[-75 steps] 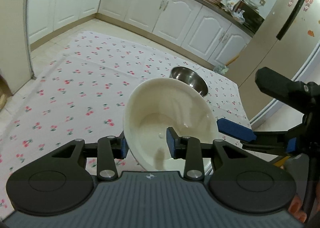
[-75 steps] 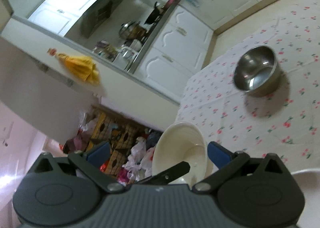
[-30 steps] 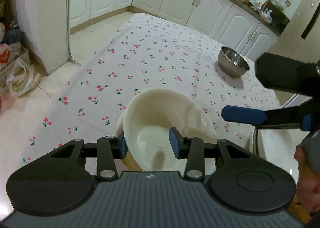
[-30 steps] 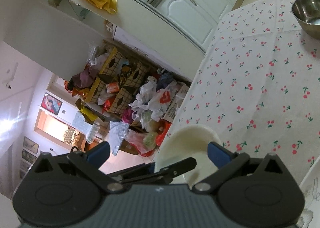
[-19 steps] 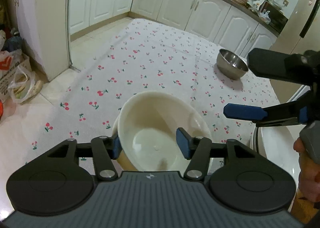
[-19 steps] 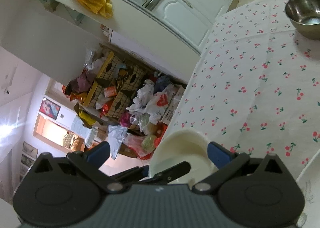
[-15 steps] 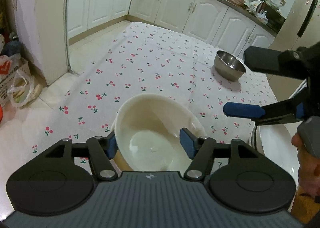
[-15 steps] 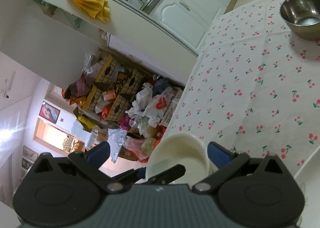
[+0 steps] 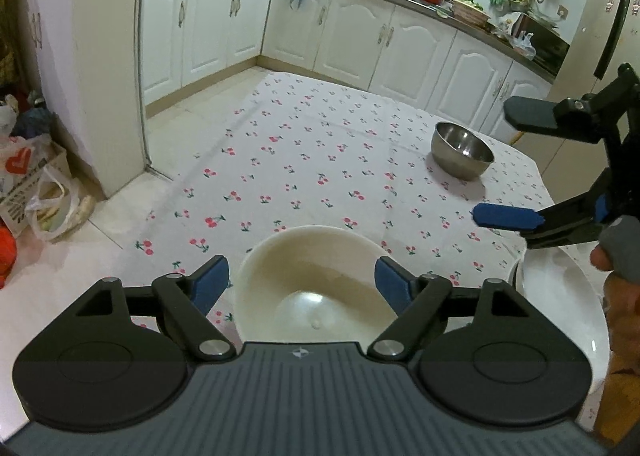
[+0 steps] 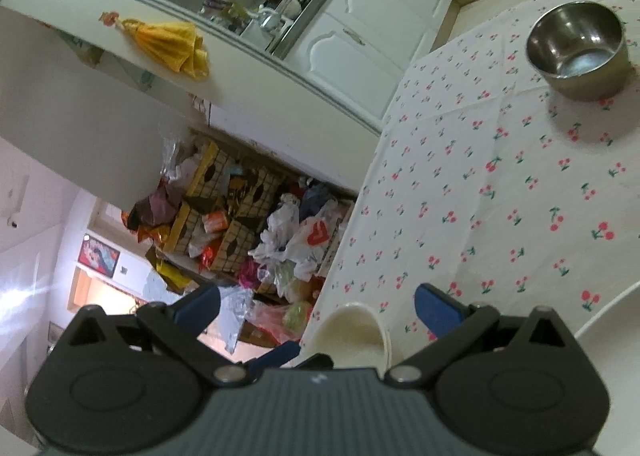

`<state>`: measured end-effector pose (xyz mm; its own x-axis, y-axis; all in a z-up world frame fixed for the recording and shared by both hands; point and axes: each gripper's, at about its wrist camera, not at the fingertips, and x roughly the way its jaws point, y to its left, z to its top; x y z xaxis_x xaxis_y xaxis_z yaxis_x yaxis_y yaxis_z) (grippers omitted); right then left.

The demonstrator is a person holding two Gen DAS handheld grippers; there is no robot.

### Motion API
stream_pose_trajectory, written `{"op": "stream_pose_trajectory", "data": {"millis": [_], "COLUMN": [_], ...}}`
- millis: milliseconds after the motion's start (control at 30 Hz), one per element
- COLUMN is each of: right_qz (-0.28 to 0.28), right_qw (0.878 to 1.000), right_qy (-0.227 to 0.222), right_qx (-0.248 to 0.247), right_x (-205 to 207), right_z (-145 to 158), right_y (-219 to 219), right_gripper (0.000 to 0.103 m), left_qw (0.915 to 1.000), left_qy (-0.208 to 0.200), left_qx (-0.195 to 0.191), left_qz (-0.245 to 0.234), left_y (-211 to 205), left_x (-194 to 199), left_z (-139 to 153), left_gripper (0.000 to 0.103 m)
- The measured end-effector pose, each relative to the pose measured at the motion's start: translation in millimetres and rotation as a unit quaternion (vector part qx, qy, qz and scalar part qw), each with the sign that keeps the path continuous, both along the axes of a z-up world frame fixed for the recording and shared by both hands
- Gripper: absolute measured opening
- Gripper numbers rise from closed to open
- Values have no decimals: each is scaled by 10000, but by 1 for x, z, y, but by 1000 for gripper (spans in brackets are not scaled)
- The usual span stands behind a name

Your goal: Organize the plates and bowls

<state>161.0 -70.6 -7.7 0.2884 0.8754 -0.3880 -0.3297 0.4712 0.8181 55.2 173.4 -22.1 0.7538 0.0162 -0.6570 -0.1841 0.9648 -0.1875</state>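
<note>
A cream bowl (image 9: 316,288) sits upright on the cherry-print tablecloth (image 9: 320,159) near the front edge. My left gripper (image 9: 300,282) straddles it with its jaws opening; both blue pads stand just off the rim. The bowl (image 10: 354,332) also shows low in the right wrist view. My right gripper (image 10: 316,308) is open with nothing between its fingers; it hangs at the right (image 9: 520,165), above a white plate (image 9: 560,316). A steel bowl (image 9: 462,151) stands at the far right of the table, also visible from the right wrist (image 10: 576,43).
White kitchen cabinets (image 9: 360,31) run along the back wall. Bags and clutter (image 9: 32,191) lie on the floor left of the table; more bags (image 10: 288,232) show in the right wrist view. A person's hand (image 9: 616,256) holds the right gripper.
The left gripper's jaws have spread wide off the cream bowl, which went from tilted in the grip to resting level on the table. The right gripper shifted slightly.
</note>
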Motion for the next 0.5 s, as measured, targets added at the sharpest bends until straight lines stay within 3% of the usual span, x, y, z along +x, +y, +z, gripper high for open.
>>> {"op": "stream_pose_trajectory", "data": {"millis": [500], "right_qz": [-916], "right_qw": [9951], "right_qy": [-55], "right_qx": [379], "right_x": [17], "right_z": [10], "right_y": [-64], "right_gripper": [103], "left_qw": [9994], "left_qy": [-131], "left_qx": [199], "left_qz": [-235], "left_y": [-21], "left_x": [20], "left_z": [5], "left_gripper": [101]}}
